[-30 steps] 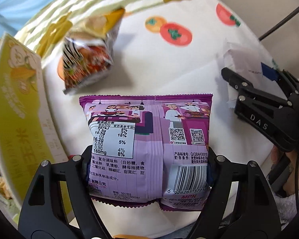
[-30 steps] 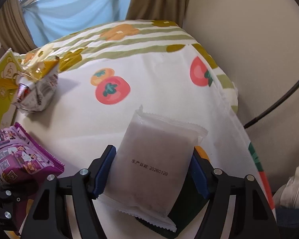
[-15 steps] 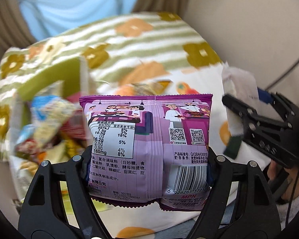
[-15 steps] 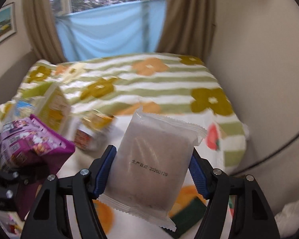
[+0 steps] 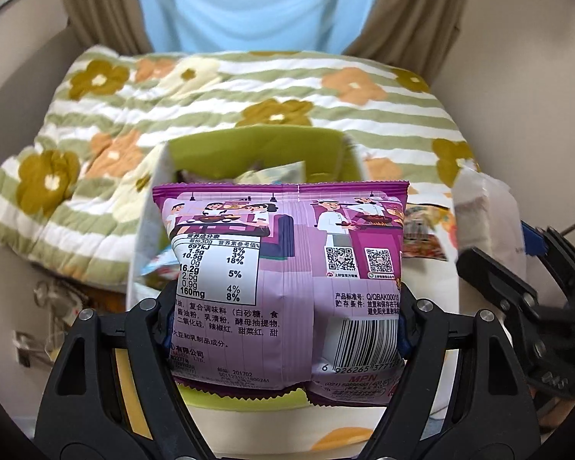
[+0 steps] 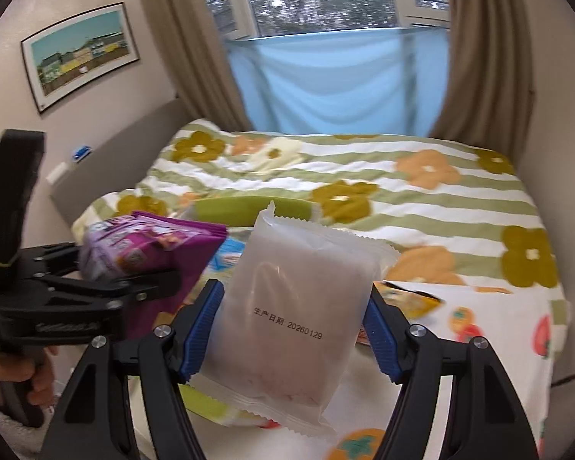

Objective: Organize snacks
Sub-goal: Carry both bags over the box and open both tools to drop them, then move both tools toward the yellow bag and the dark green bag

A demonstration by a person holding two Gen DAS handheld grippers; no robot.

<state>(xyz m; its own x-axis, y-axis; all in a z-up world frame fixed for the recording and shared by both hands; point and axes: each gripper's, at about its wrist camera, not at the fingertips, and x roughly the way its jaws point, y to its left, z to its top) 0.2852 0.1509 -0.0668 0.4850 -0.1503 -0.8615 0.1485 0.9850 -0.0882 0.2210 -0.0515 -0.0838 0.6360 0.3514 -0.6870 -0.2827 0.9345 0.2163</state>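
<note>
My left gripper is shut on a purple snack packet and holds it upright over the open green and white box, which has several snack packets inside. My right gripper is shut on a frosted white packet with a printed date, raised just right of the box. The left gripper with its purple packet shows at the left of the right wrist view. The white packet and right gripper show at the right of the left wrist view.
A loose orange and red snack packet lies on the white fruit-print cloth right of the box. A flowered striped quilt covers the bed behind. Curtains and a blue sheet hang at the window.
Both grippers have lifted off the cloth and swung left toward the box, each still holding its packet. The purple packet now hangs over the box opening.
</note>
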